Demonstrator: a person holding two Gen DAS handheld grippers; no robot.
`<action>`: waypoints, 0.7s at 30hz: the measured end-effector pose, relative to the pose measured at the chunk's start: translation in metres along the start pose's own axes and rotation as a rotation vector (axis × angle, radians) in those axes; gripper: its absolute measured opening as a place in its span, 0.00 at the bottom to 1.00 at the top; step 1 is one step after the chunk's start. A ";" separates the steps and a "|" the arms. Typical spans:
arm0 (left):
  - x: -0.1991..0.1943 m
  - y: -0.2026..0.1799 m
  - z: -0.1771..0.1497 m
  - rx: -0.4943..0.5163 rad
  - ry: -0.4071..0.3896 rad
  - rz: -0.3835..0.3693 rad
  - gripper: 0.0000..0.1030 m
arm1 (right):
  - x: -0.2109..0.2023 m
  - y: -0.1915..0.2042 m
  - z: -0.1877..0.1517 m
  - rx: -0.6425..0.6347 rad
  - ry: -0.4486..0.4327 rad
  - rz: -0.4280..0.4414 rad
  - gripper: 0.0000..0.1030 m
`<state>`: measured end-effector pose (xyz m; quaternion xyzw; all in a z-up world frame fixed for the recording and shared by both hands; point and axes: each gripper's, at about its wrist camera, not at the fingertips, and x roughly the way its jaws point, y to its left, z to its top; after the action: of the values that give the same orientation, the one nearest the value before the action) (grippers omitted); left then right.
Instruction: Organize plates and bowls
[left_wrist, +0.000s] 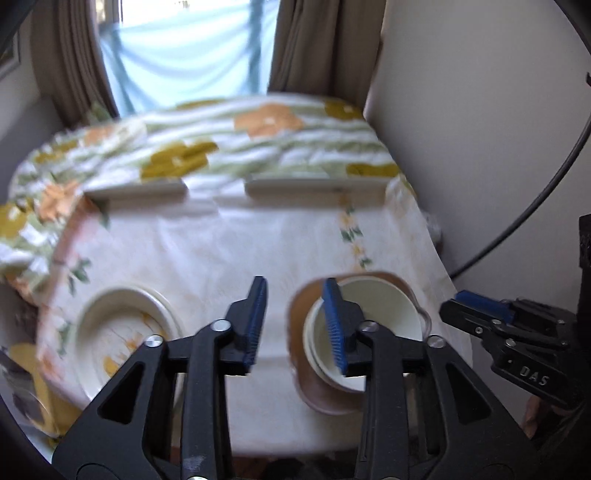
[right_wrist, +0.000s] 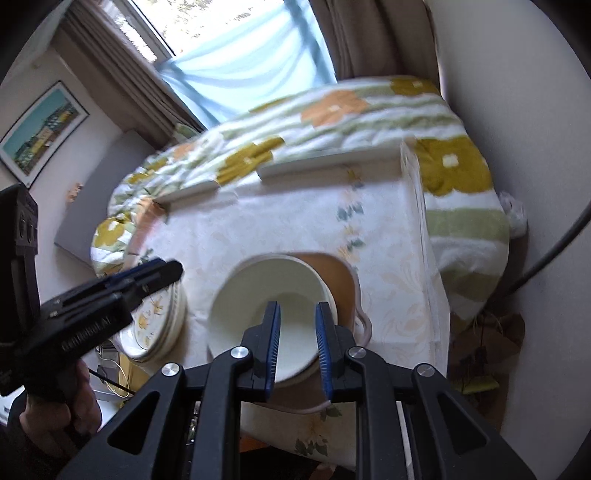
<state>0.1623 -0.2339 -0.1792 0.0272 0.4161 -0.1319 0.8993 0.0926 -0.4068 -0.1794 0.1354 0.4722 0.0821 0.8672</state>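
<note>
A stack of cream bowls (left_wrist: 373, 314) (right_wrist: 266, 314) sits on a brown plate (left_wrist: 325, 391) (right_wrist: 332, 273) on the cloth-covered table. A stack of floral plates (left_wrist: 118, 332) (right_wrist: 159, 317) lies to its left. My left gripper (left_wrist: 295, 325) is open and empty, held above the table between the plates and the bowls. My right gripper (right_wrist: 295, 343) is open and empty, hovering over the bowls' near rim. Each gripper shows in the other view, the right (left_wrist: 476, 306) and the left (right_wrist: 147, 273).
The table (left_wrist: 236, 251) has a raised back ledge (left_wrist: 314, 186) and a white floral cloth. A bed with a flowered blanket (left_wrist: 229, 147) lies behind it, then a curtained window. A wall and a black cable (left_wrist: 546, 192) are at the right.
</note>
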 end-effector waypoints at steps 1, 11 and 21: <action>-0.008 0.001 0.001 0.007 -0.026 0.014 0.76 | -0.005 0.003 0.000 -0.016 -0.017 -0.009 0.42; -0.037 0.007 -0.007 0.149 -0.072 0.107 1.00 | -0.041 0.016 -0.004 -0.100 -0.083 -0.152 0.84; 0.011 0.026 -0.040 0.195 0.181 0.038 1.00 | -0.012 -0.002 -0.019 -0.130 0.146 -0.271 0.84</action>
<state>0.1462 -0.2051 -0.2154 0.1341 0.4802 -0.1518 0.8535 0.0702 -0.4088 -0.1801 0.0077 0.5417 0.0044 0.8405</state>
